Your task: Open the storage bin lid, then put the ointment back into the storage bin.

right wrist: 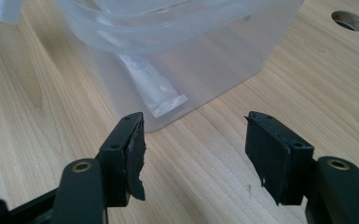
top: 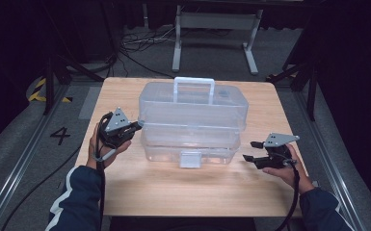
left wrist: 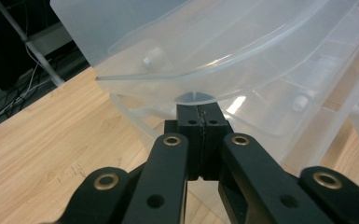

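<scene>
A clear plastic storage box (top: 192, 118) with a white handle (top: 194, 89) stands in the middle of the wooden table (top: 183, 192). My left gripper (top: 139, 126) is at the box's left end, shut. Seen from the left gripper view, the left gripper (left wrist: 200, 109) has its tips touching a small tab on the rim of the box's upper part (left wrist: 214, 51); I cannot tell whether the tab is pinched. My right gripper (top: 249, 150) is open, low over the table just off the box's front right corner. The right gripper (right wrist: 196, 140) has nothing between its jaws.
The box (right wrist: 177, 56) holds a small clear packet (right wrist: 154, 91) against its wall. A front latch (top: 190, 159) hangs at the box's near side. A round hole (right wrist: 349, 20) is in the tabletop. Bare wood lies in front of the box.
</scene>
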Demonstrator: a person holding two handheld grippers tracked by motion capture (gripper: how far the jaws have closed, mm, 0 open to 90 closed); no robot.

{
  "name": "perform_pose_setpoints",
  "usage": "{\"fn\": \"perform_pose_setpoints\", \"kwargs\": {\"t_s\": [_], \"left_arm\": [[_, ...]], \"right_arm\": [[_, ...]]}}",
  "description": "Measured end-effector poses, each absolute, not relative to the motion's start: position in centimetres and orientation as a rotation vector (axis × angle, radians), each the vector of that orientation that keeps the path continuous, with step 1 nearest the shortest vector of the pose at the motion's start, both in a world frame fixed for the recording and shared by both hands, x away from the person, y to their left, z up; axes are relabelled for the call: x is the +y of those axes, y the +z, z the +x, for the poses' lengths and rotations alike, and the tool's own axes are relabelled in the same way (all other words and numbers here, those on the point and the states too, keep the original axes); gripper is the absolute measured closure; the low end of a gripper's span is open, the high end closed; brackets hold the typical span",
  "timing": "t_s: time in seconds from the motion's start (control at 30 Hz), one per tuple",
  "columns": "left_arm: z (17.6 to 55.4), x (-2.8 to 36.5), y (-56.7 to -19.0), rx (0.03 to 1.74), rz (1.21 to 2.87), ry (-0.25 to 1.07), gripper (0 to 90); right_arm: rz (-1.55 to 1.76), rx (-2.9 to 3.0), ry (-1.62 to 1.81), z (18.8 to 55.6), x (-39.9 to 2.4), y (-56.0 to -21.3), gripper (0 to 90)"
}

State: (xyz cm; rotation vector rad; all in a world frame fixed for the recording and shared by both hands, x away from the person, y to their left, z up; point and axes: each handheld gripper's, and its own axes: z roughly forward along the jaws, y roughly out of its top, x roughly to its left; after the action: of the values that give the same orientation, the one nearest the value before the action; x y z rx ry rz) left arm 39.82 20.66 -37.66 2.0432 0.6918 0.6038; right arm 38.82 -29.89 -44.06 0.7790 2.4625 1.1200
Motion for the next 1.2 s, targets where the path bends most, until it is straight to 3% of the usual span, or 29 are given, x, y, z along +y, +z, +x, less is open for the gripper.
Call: {"fn": "perform_pose_setpoints", "kwargs": {"t_s": [1.2], "left_arm": [[38.5,20.8,-39.2,0.694,2.129,0.610,90.0]], "right_arm": [[0.763,2.474,1.113,38.6,-29.9,-44.3,38.8]]}}
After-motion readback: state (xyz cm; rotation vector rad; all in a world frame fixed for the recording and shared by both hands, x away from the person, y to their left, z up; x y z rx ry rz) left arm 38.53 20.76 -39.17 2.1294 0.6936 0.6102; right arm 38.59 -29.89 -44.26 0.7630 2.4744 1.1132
